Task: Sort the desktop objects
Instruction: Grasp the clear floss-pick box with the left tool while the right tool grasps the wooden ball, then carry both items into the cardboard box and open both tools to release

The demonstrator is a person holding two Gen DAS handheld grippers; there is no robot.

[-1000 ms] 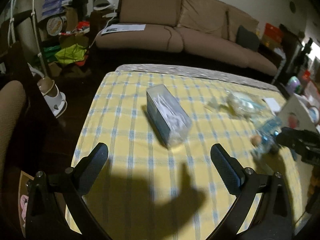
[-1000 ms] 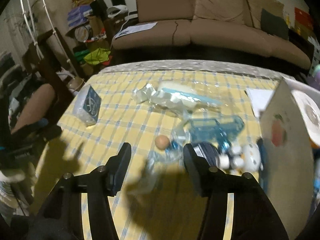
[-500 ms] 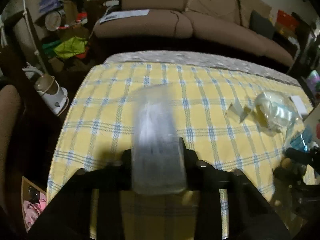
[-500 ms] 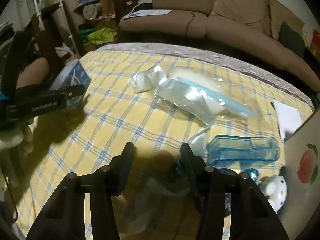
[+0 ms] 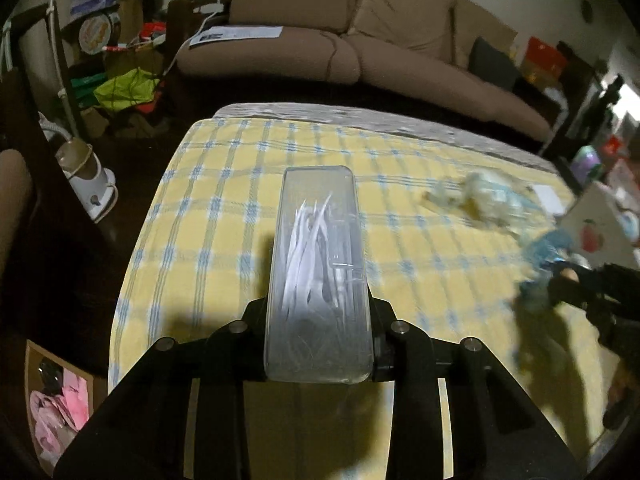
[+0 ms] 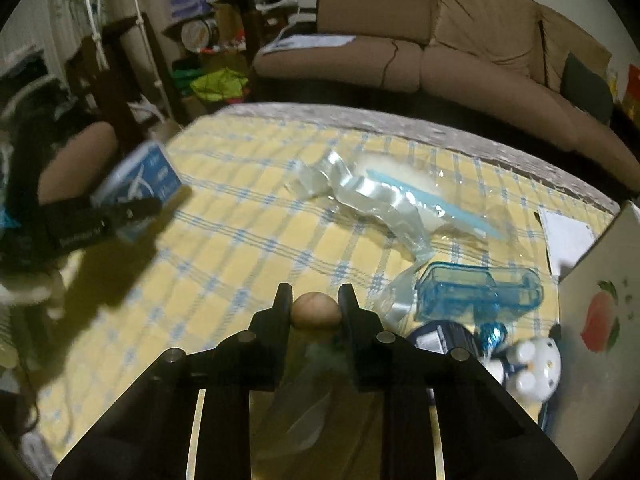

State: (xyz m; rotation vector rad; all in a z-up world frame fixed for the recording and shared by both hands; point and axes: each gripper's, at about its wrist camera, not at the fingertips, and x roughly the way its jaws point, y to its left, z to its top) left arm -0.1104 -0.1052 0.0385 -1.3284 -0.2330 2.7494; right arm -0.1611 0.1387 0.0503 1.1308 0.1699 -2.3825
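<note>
- While both tools hang over the yellow checked tablecloth (image 5: pixel 224 240), the left gripper (image 5: pixel 318 320) has its two black fingers (image 5: pixel 256 316) pressed against the sides of a clear plastic box (image 5: pixel 318 272), which holds thin white sticks.
- That box points straight ahead along the fingers; from the right wrist view it (image 6: pixel 140 188) shows a blue printed side and appears lifted off the cloth near the table's left edge, though blur makes the gap hard to judge.
- Over on the right, the right gripper (image 6: pixel 316 312) is nearly closed, its narrow fingertips (image 6: pixel 283 304) squeezing a small round tan ball (image 6: pixel 316 314) from both sides.
- Below the ball something clear and crinkled hangs between the fingers; I cannot tell what it is.
- From the left wrist view the right gripper (image 5: pixel 576 284) sits low by the table's right side, blurred, with the ball at its tip.
- Just right of it lie a blue transparent case (image 6: pixel 476 292), a dark blue object (image 6: pixel 440 336) and a white round figurine (image 6: pixel 532 364), all crowded against a white board with a peach picture (image 6: pixel 600 320).
- Farther back, a crumpled clear wrapper (image 6: pixel 376 200) sprawls mid-table, with a white paper slip (image 6: pixel 568 236) near the far right edge.
- Behind the table stands a brown sofa (image 6: pixel 440 48).
</note>
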